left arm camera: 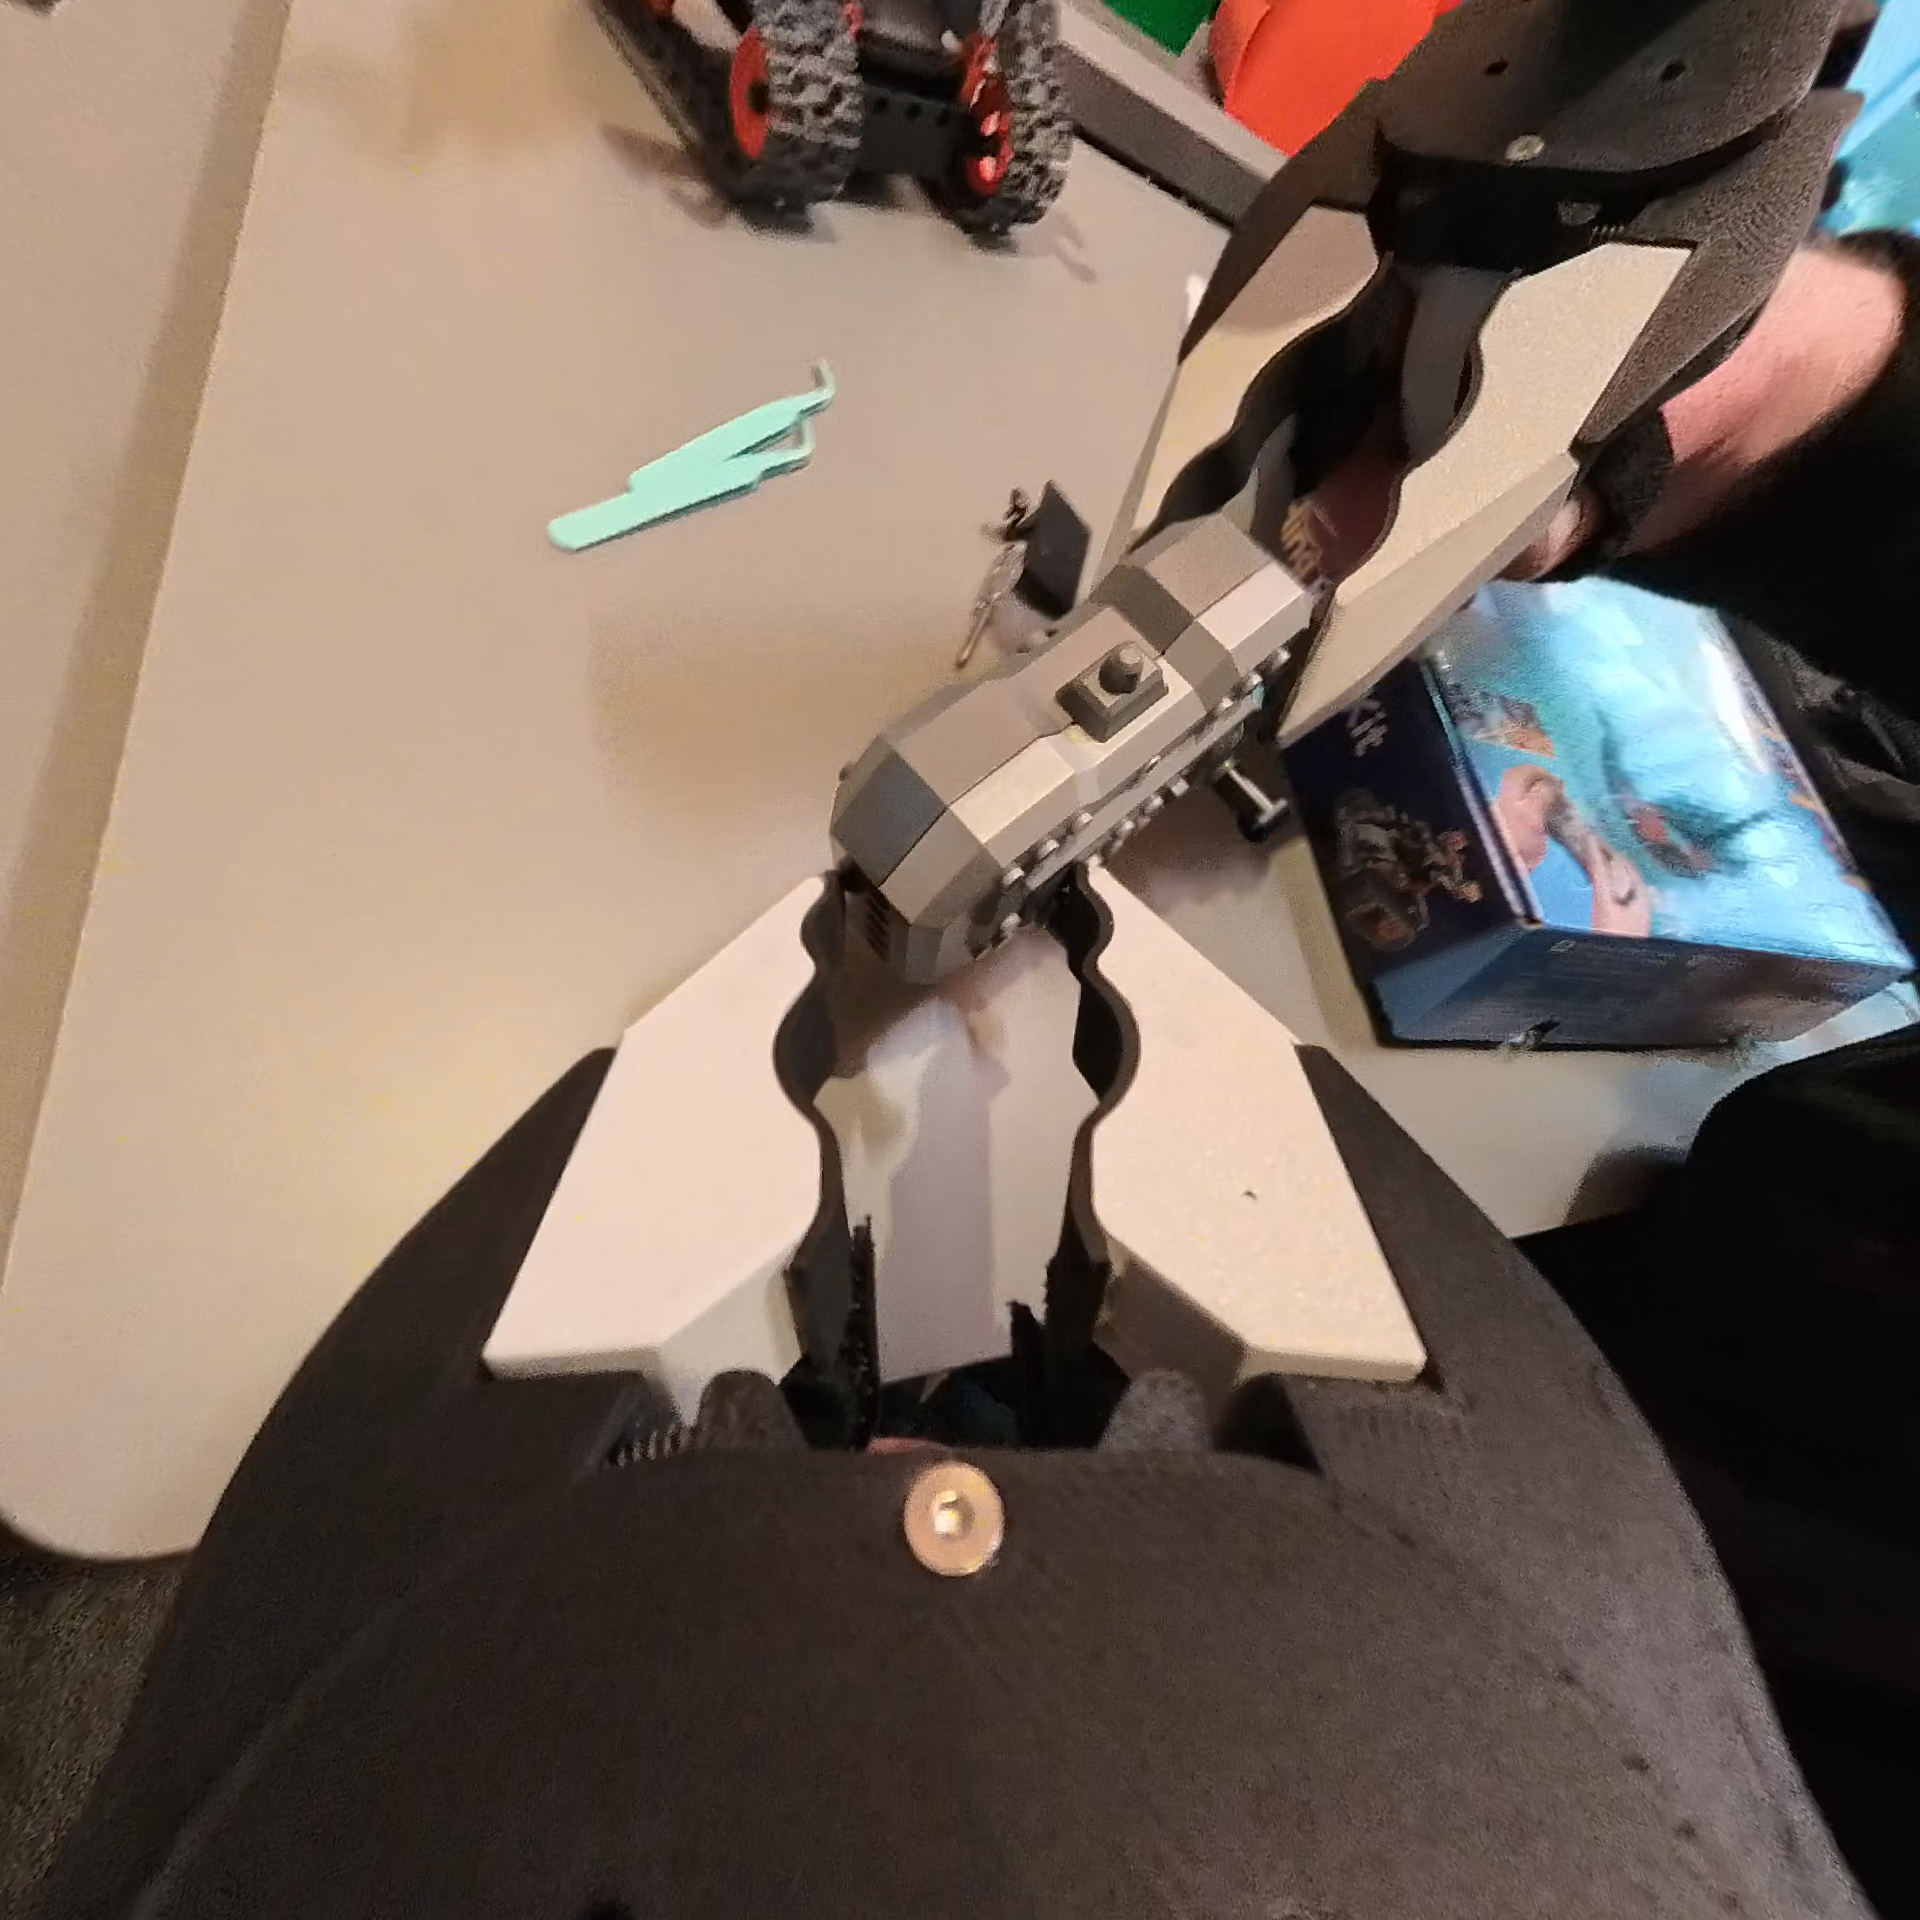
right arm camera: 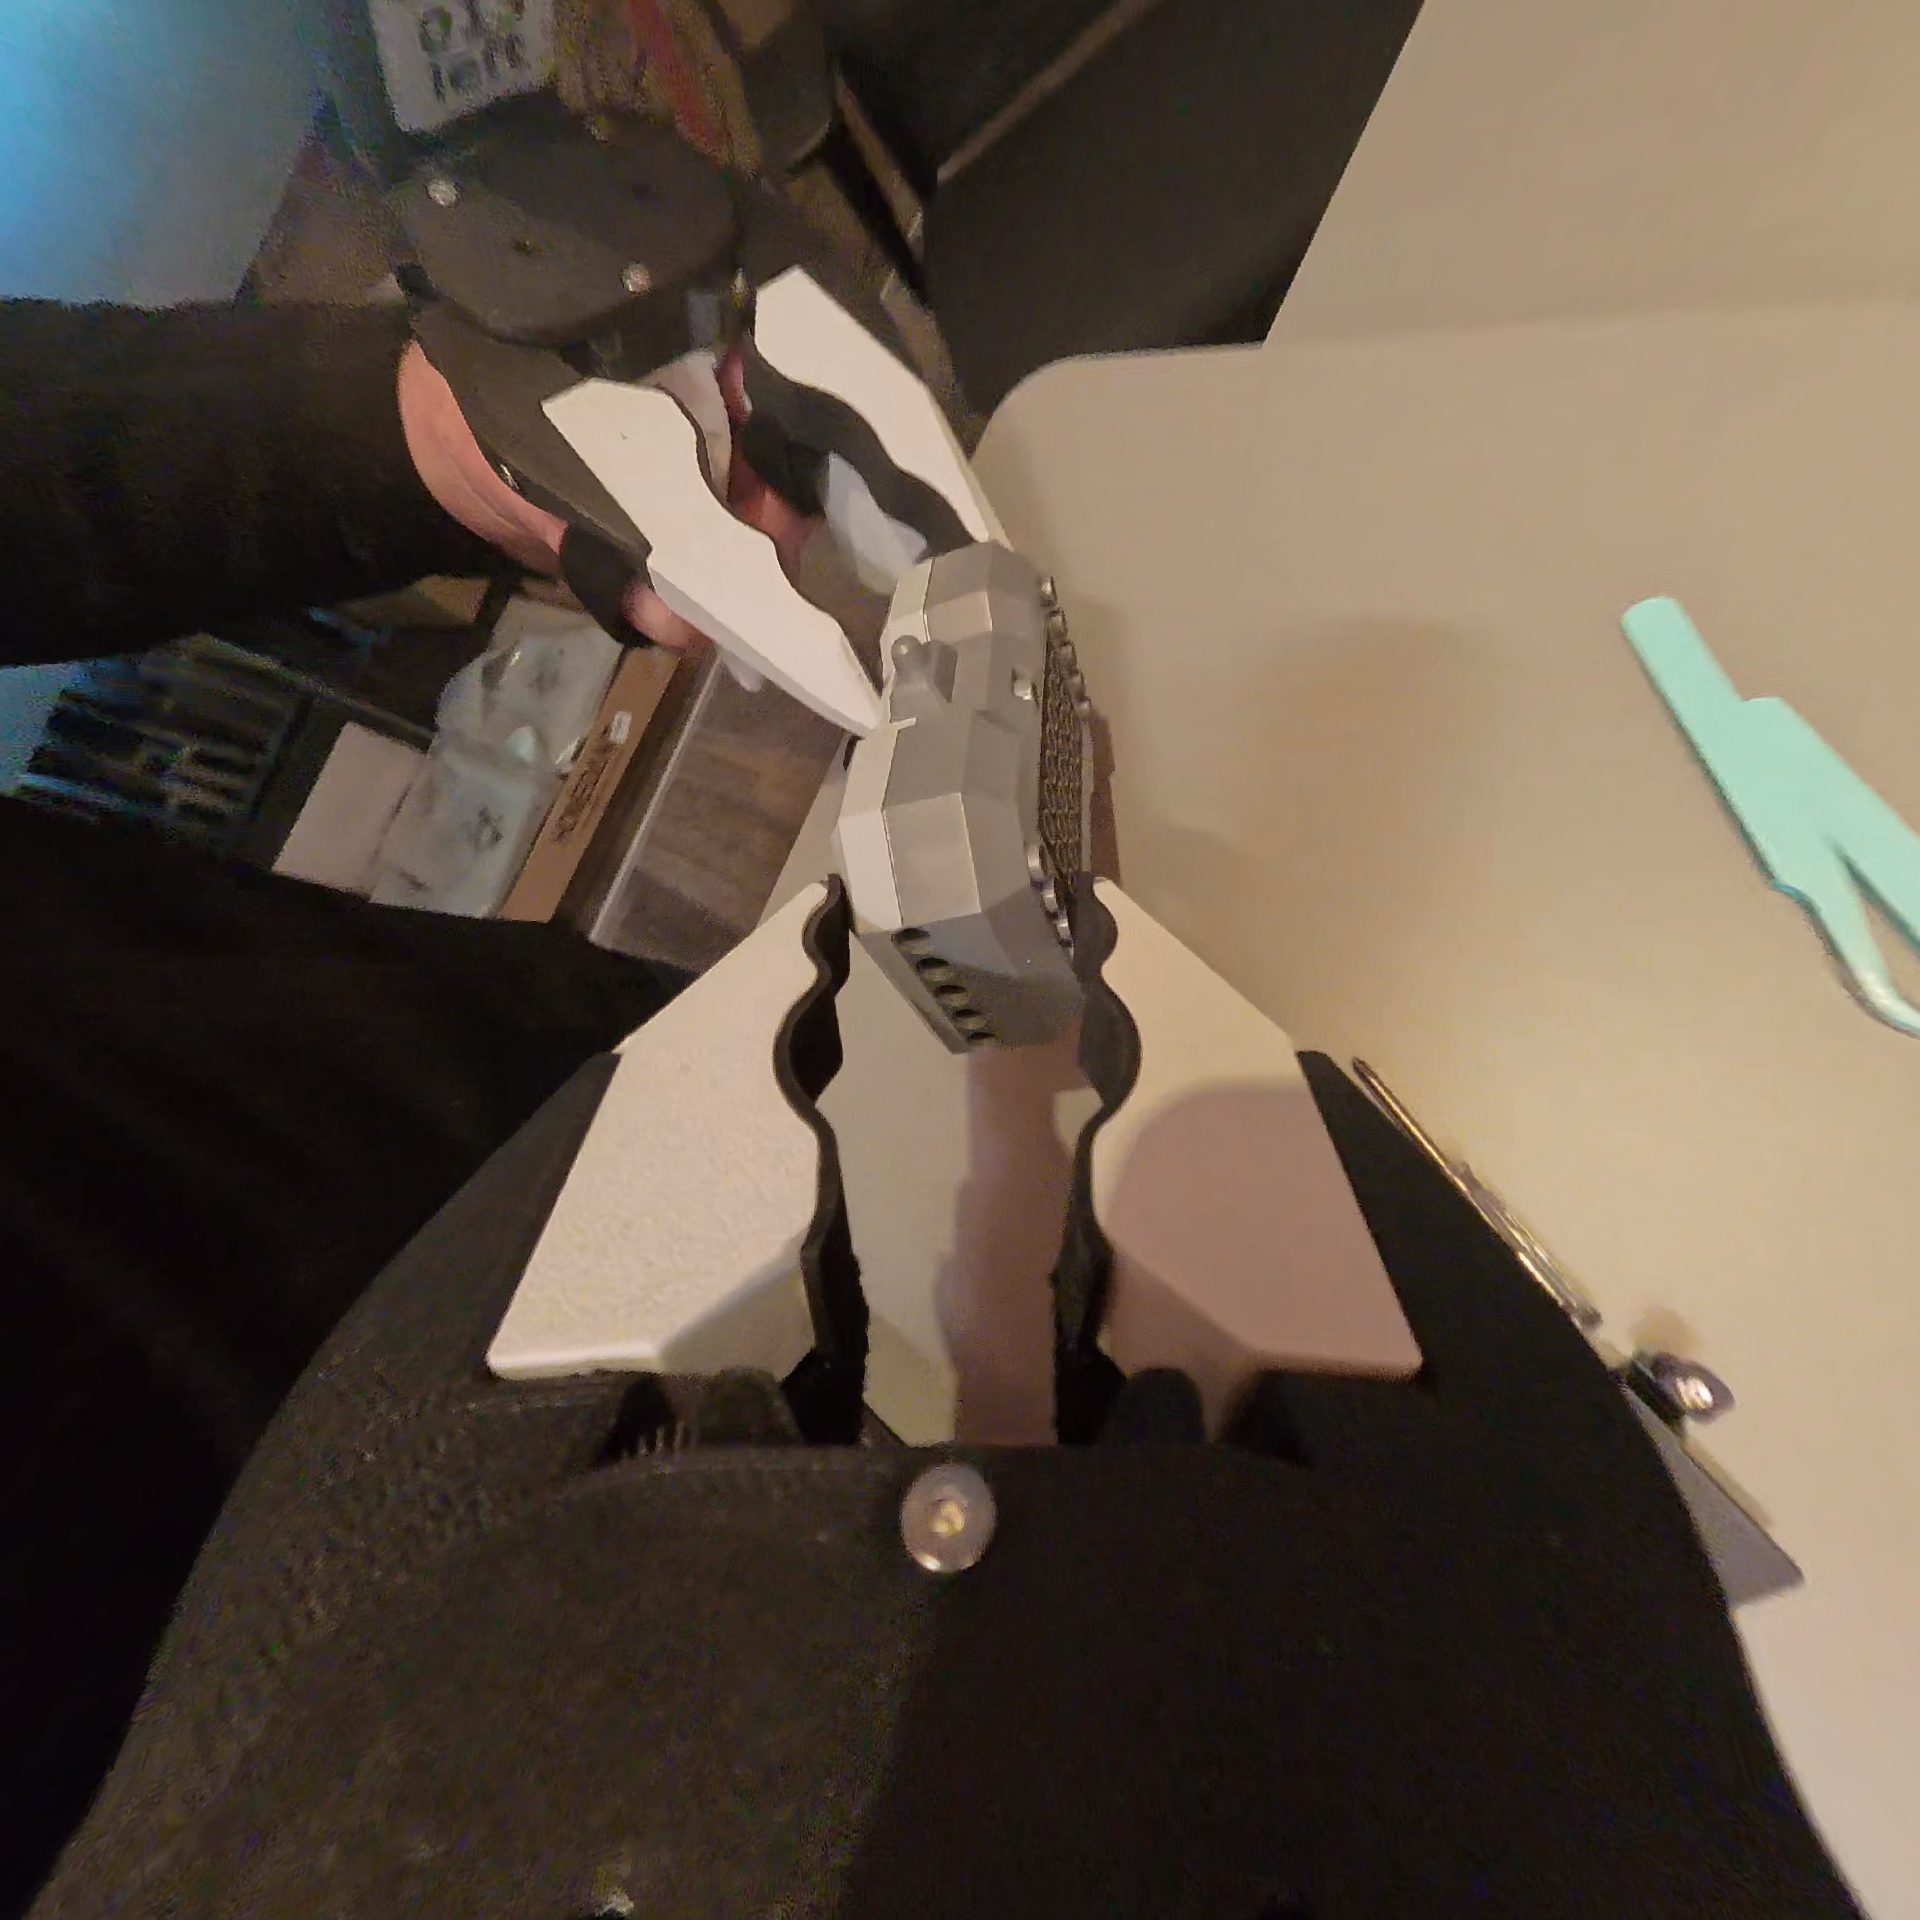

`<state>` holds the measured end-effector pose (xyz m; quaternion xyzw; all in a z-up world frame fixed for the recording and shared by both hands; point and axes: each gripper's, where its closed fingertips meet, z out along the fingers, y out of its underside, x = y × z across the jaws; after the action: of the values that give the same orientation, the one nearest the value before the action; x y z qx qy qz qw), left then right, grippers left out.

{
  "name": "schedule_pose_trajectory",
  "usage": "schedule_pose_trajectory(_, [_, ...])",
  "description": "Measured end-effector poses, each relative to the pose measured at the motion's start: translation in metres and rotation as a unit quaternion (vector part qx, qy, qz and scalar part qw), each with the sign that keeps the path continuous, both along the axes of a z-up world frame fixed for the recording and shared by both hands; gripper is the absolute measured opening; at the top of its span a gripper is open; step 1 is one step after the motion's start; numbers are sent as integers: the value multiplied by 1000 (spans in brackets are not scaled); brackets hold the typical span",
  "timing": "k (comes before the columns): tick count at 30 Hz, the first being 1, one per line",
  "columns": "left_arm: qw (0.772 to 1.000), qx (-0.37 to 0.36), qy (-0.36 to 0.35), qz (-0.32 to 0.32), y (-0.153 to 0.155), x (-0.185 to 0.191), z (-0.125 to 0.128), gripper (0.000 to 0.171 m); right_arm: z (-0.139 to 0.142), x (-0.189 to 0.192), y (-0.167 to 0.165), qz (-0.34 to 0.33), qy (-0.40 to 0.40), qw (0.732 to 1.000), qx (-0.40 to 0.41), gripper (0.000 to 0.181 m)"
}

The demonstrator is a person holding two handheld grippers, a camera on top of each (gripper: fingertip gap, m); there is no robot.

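A grey brick-built block with a small stud piece on top is held in the air above the beige table by both grippers. My left gripper is shut on its near end. My right gripper comes in from the upper right and is shut on the far end. In the right wrist view, my right gripper clamps the vented end of the block, and the left gripper grips the other end from the upper left. A chain-like strip runs along the block's side.
A mint green flat tool lies on the table and also shows in the right wrist view. A tracked model vehicle with red wheels stands at the back. A blue printed box sits at the right. Small black parts lie behind the block. Left tips to right tips: about 6 centimeters.
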<state>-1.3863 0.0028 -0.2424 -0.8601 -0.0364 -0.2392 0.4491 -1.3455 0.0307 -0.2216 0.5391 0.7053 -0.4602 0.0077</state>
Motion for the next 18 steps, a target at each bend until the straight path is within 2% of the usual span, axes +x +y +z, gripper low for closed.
schedule_pose_trajectory(3, [999,-37,3,-1,-5,-8,-15,39,-19,-6,-5,22,-45,999,-16,41])
schedule_pose_trajectory(7, [999,-47,-21,7,-2,-22,-14,39,-27,-14,-4,24,-74,995,-57,41])
schedule_pose_trajectory(12, [997,-76,-18,2,7,-33,-13,37,-42,-21,2,35,-109,992,-61,40])
schedule_pose_trajectory(18, [993,-105,-46,-6,21,-46,-15,37,-40,-34,9,31,-114,990,-81,40])
